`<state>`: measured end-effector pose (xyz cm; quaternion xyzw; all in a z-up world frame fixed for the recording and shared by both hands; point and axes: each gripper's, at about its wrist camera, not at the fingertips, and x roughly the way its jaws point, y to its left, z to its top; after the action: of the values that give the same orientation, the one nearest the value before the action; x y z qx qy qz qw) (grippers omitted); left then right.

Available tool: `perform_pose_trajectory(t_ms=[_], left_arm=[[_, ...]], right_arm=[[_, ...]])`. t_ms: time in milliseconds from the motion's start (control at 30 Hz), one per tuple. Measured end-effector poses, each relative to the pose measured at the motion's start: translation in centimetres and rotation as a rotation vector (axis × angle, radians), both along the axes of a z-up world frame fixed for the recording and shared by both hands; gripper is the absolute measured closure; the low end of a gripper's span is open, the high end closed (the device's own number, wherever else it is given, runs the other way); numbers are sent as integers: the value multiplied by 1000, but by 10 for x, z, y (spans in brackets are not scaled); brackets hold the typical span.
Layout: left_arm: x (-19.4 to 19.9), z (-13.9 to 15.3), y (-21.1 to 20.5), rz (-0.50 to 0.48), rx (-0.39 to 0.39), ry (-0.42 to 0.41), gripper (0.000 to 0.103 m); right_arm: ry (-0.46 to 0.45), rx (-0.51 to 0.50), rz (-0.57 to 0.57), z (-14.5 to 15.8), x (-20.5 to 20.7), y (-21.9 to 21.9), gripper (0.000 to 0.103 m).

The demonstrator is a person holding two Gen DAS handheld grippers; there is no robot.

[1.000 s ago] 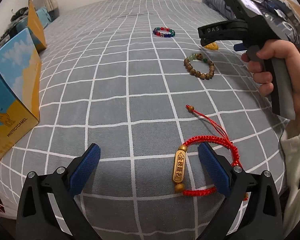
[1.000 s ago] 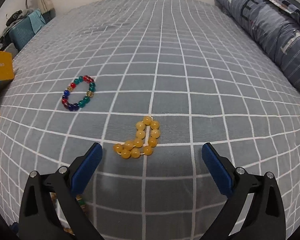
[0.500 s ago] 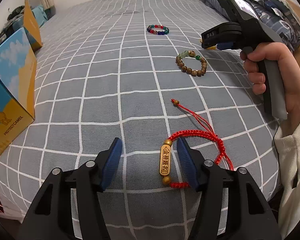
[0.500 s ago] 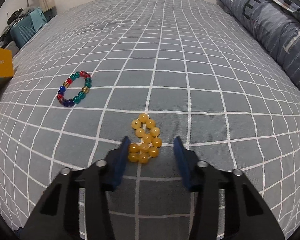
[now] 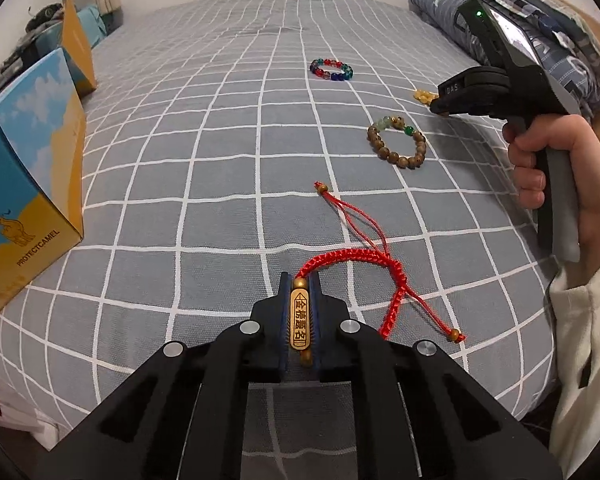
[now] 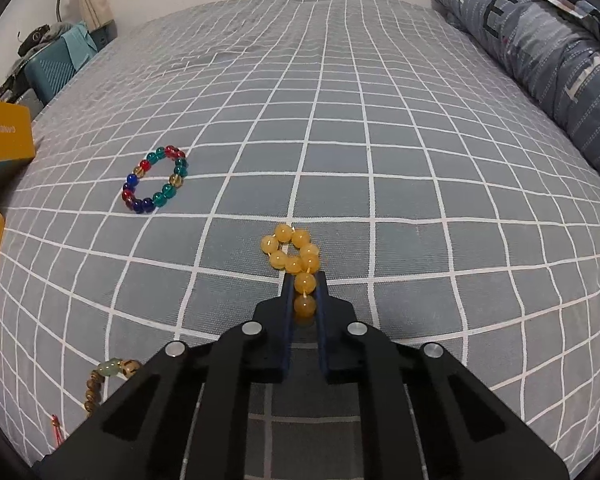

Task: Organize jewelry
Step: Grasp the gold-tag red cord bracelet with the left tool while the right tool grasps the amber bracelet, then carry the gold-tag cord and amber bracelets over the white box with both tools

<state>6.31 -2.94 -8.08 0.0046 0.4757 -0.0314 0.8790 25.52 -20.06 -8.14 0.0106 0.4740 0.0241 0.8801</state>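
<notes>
Two cardboard boxes [image 5: 32, 184] sit at the bed's left edge in the left wrist view; their insides are hidden. The left gripper [image 5: 300, 316] is clamped on the gold charm [image 5: 300, 319] of the red cord bracelet [image 5: 352, 260], its long axis running along the fingers, away from the camera.

In the right wrist view, the right gripper [image 6: 305, 296] pinches the yellow bead bracelet [image 6: 294, 254], which trails forward on the checked bedspread [image 6: 380, 140].
</notes>
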Motion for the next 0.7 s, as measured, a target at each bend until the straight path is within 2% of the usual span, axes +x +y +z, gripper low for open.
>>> perform_pose_trajectory(t_ms=[367, 700], left_arm=[[6, 9, -1, 3, -6, -14, 95], [14, 29, 5, 16, -15, -57, 95]], right_arm=[[-55, -19, 3, 13, -8, 6, 94], [-104, -40, 12, 23, -13, 13, 94]])
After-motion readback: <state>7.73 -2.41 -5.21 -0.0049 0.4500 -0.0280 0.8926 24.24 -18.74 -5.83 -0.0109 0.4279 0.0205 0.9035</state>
